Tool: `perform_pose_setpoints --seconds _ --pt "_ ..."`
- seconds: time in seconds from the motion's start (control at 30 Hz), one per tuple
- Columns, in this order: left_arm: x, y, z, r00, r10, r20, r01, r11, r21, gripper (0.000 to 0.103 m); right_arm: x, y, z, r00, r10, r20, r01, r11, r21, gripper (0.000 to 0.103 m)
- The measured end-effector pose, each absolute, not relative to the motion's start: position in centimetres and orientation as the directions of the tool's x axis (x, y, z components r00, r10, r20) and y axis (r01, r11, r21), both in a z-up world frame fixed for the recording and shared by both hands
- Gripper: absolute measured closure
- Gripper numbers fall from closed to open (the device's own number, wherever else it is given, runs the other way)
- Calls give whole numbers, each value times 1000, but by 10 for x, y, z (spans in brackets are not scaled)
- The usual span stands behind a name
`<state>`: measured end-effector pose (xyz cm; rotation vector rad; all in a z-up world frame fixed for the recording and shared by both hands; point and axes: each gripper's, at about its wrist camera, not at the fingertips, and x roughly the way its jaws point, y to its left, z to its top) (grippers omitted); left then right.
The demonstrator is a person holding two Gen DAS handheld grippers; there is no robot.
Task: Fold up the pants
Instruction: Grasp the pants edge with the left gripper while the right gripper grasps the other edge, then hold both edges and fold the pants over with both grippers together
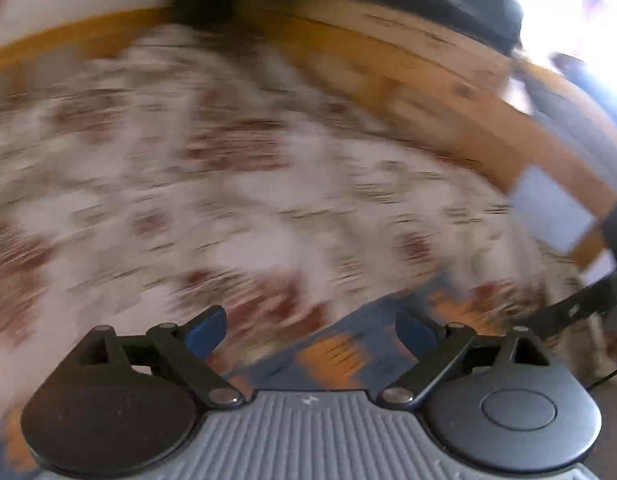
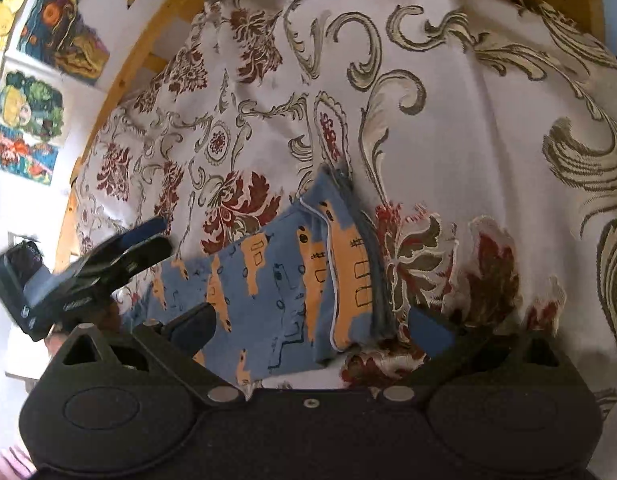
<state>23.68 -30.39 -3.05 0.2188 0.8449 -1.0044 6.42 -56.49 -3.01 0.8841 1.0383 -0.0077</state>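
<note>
**Both grippers open over the small blue pants, fold not yet gripped**

The right gripper [image 2: 312,330] hangs low over the pants [image 2: 284,280], its jaws spread wide and holding nothing; the cloth lies between and just beyond its blue pads [image 2: 428,330]. The left gripper [image 2: 108,256] shows at the left of the right wrist view, above the pants' left end. In its own badly blurred view the left gripper [image 1: 310,330] is spread too, with blue-and-orange cloth just under its fingers.

The pants, blue with orange shapes and a grey waistband [image 2: 364,240], lie on a floral bedspread [image 2: 448,100]. They look already doubled, one leg on the other, though that is a guess. The step in hand seems to be a reach for a fresh grip. The next move likely calls for each gripper to come down on a corner, pinching all layers and none of the bedspread.

The waistband edge is toward the right, and the near hem sits close under the right gripper. The bedspread is open well beyond the pants. A wooden bed frame [image 2: 120,80] bounds it on the far left.
</note>
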Motion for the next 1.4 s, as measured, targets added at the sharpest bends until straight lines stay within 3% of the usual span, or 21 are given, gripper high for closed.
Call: perform_pose_setpoints --seconds 0.17,0.23,0.33,0.57,0.67,0.73,0.8,1.0,1.2,1.4 --pt "264 -374 -56 2 -671 -741 854 386 -348 9 61 -564 -34 526 426 -737 447 598 665 3" --pt "268 -389 -65 -53 -669 -742 851 358 -384 10 56 -566 -36 533 395 -749 497 570 654 14" --pt "270 -397 -79 -85 -649 -756 865 328 -380 12 47 -568 -41 538 357 -764 563 523 640 20" --pt "269 -402 -95 -84 -643 -761 866 331 -375 13 58 -556 -49 499 298 -813 601 557 573 23" --pt "271 -399 -100 -92 -652 -753 850 342 -401 13 63 -553 -52 477 278 -834 616 570 543 39" --pt "274 -395 -101 -97 -659 -746 838 350 -418 13 60 -555 -55 464 253 -849 633 576 517 66" --pt "281 -392 -101 -96 -667 -739 825 362 -434 13 53 -560 -61 468 241 -850 643 566 515 82" --pt "292 -370 -92 -102 -677 -729 778 403 -483 13 47 -546 -52 530 191 -826 569 642 514 91" --pt "295 -344 -75 -155 -711 -685 709 403 -578 13 63 -472 -12 579 -19 -815 322 924 207 91" --pt "295 -330 -57 -225 -743 -631 630 383 -675 13 78 -389 -4 628 -165 -760 93 986 -138 91"
